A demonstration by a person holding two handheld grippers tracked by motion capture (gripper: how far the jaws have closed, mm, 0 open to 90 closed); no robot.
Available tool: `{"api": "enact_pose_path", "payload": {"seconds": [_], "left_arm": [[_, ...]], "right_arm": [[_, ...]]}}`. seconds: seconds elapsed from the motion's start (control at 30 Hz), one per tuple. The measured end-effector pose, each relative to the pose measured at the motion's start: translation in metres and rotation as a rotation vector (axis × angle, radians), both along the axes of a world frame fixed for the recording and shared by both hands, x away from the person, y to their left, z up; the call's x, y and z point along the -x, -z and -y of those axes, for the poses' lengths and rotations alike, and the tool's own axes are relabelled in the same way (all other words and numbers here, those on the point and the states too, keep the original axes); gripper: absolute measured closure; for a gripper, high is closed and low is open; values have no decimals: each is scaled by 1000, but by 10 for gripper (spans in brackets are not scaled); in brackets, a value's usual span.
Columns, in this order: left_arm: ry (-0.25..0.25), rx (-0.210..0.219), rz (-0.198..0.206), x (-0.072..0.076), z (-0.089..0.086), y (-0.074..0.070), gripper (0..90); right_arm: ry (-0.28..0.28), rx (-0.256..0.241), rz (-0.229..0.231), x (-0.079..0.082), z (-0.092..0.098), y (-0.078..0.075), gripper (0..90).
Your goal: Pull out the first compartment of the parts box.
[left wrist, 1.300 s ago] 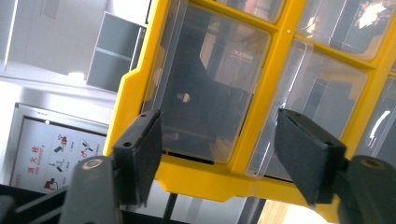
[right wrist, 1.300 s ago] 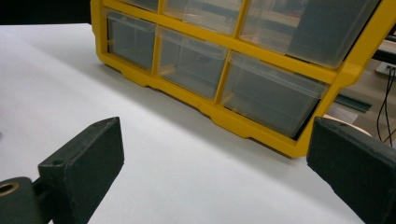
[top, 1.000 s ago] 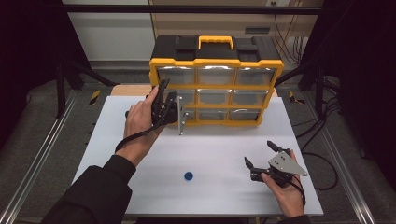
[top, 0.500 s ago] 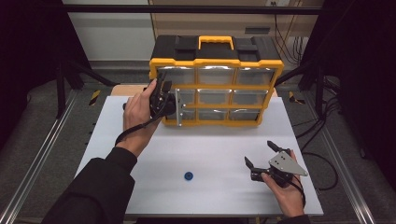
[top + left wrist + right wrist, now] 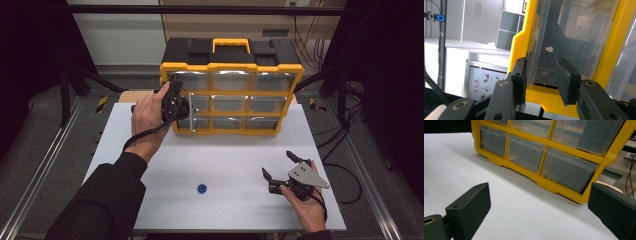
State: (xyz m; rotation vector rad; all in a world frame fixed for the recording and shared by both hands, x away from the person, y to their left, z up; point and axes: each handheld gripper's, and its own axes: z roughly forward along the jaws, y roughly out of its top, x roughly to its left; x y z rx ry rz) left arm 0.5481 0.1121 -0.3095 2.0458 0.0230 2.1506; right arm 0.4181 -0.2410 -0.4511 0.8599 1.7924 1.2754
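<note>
A yellow organizer (image 5: 231, 66) with clear drawers and a black top stands at the back of the white table (image 5: 235, 150). My left gripper (image 5: 186, 107) is raised against its left drawer column. In the left gripper view my left gripper (image 5: 540, 80) is open, and the edge of a clear drawer (image 5: 574, 37) lies between the jaws, close to the left one. My right gripper (image 5: 278, 165) rests near the table's front right, open and holding nothing. In the right gripper view my right gripper (image 5: 539, 202) faces the organizer's lower drawers (image 5: 567, 170) from a distance.
A small blue round piece (image 5: 202, 188) lies on the table near the front, left of my right gripper. Metal rails (image 5: 45, 165) run along both sides of the table. Cables (image 5: 345, 165) trail off the right edge.
My left gripper has risen a little and moved in against the organizer's left drawer column. The right gripper and the blue piece have stayed put.
</note>
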Motion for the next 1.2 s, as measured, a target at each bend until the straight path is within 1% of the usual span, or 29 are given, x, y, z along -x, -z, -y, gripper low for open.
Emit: {"api": "enact_pose_path", "payload": {"seconds": [0.1,0.13,0.17,0.2,0.23,0.27,0.3,0.37,0.4,0.43,0.47,0.57,0.6,0.67,0.7,0.83,0.93,1.2], "left_arm": [[-1,-7,11,-1,1,0,632],[16,-6,24,-3,1,2,634],[-5,-12,12,-2,1,1,634],[10,-10,27,-4,1,3,634],[-4,-11,20,-4,2,2,634],[-7,-13,17,-4,2,3,634],[6,-8,28,-6,2,3,634],[8,-5,28,-7,3,3,634],[-10,-9,19,-6,3,3,634],[-9,-11,19,-7,3,3,634],[6,-10,33,-9,3,4,635],[1,-7,33,-9,2,3,636],[-13,-14,28,-8,2,3,636],[-6,-20,41,-9,3,4,639],[-20,-25,46,-9,3,4,647],[-30,-23,59,-9,5,5,678],[-30,-28,67,-9,5,5,693],[-33,-20,80,-9,6,5,729]], "right_arm": [[-2,0,1,0,0,0,50],[-2,2,2,0,0,0,50],[-2,2,2,0,0,0,50],[-2,3,1,0,0,0,50],[-1,3,1,0,0,0,50],[0,2,0,0,0,0,50],[2,1,0,0,0,0,50],[2,0,3,0,1,0,51],[3,1,4,-1,1,0,52],[2,2,4,-1,1,0,52],[2,2,4,-1,1,0,52],[-1,1,2,0,0,0,55],[-1,1,0,0,0,0,55],[-1,1,0,0,0,0,55],[-1,1,0,0,0,0,55],[-3,1,1,0,0,0,55],[-3,2,0,0,0,1,56],[-3,5,-2,0,0,1,56]]}}
